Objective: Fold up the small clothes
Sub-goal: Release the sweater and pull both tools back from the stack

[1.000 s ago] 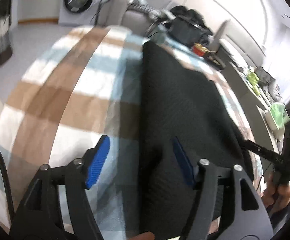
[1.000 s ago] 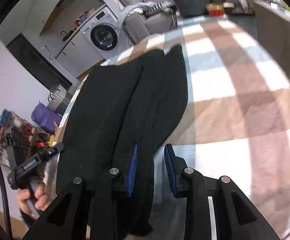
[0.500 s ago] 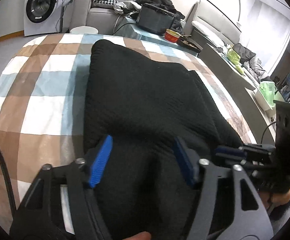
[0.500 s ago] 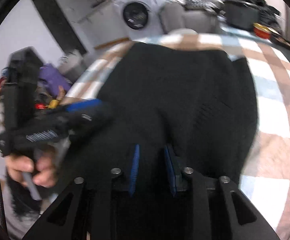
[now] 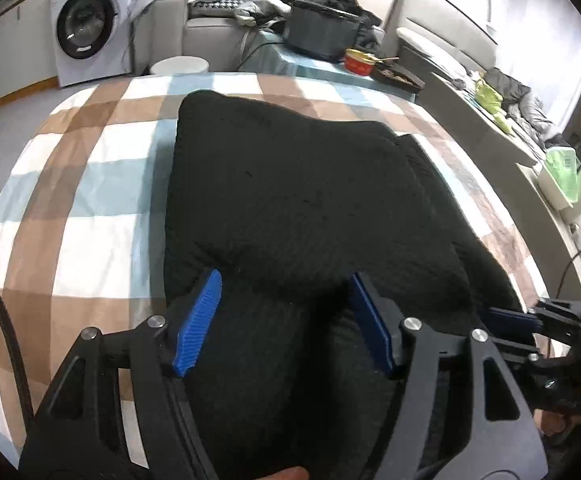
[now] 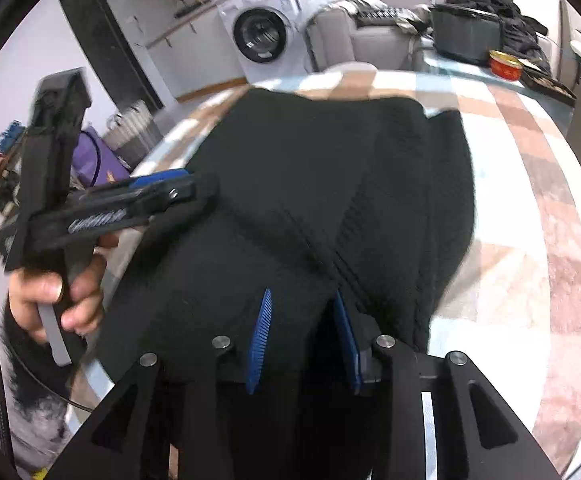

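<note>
Black knit garment [image 5: 290,200] lies folded lengthwise down the middle of the checked tablecloth [image 5: 90,184], near end hanging over the table's near edge. Left gripper [image 5: 282,316] jaws wide apart, over the garment's near end, blue pads [image 5: 198,320] clear of the fabric as far as visible. Right gripper [image 6: 302,336] jaws narrow, a ridge of the knit pinched between them at the near end. Washing machine [image 5: 86,28] and red bowl [image 5: 357,62] beyond the far edge.
</note>
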A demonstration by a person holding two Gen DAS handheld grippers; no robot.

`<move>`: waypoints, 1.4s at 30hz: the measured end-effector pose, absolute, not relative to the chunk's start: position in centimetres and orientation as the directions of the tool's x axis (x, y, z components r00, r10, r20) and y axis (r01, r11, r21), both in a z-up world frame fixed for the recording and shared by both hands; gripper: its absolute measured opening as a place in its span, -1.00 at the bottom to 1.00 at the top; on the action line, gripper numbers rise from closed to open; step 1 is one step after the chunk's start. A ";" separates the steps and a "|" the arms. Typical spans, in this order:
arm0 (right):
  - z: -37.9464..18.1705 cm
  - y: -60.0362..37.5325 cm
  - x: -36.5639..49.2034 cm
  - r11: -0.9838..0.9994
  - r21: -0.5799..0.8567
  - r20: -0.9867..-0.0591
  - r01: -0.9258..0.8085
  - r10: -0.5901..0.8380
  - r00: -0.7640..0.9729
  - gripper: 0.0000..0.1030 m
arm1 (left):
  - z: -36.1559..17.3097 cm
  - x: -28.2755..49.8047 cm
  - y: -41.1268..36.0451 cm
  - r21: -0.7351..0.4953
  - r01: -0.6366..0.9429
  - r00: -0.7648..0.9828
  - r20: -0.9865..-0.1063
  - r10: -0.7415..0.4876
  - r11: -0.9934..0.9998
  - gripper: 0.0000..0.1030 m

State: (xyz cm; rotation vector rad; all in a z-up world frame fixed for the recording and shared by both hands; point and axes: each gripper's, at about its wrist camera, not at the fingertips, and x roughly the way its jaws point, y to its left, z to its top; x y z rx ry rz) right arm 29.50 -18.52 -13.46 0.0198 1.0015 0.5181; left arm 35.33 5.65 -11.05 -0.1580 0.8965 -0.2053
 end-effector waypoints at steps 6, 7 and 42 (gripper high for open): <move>-12.2 -22.5 26.7 0.900 0.258 -0.776 -0.351 0.410 0.480 -0.34 | -9.5 30.3 6.8 -0.203 0.082 0.633 -0.745 -0.208 0.976 0.31; -12.1 -22.9 26.1 0.902 0.265 -0.771 -0.341 0.411 0.486 -0.20 | -9.4 28.8 7.2 -0.209 0.068 0.634 -0.746 -0.204 0.976 0.36; -4.3 -23.8 11.2 0.862 0.258 -0.523 -0.436 0.504 0.687 0.87 | -1.9 8.4 2.8 -0.104 0.067 0.811 -0.574 -0.115 0.992 0.97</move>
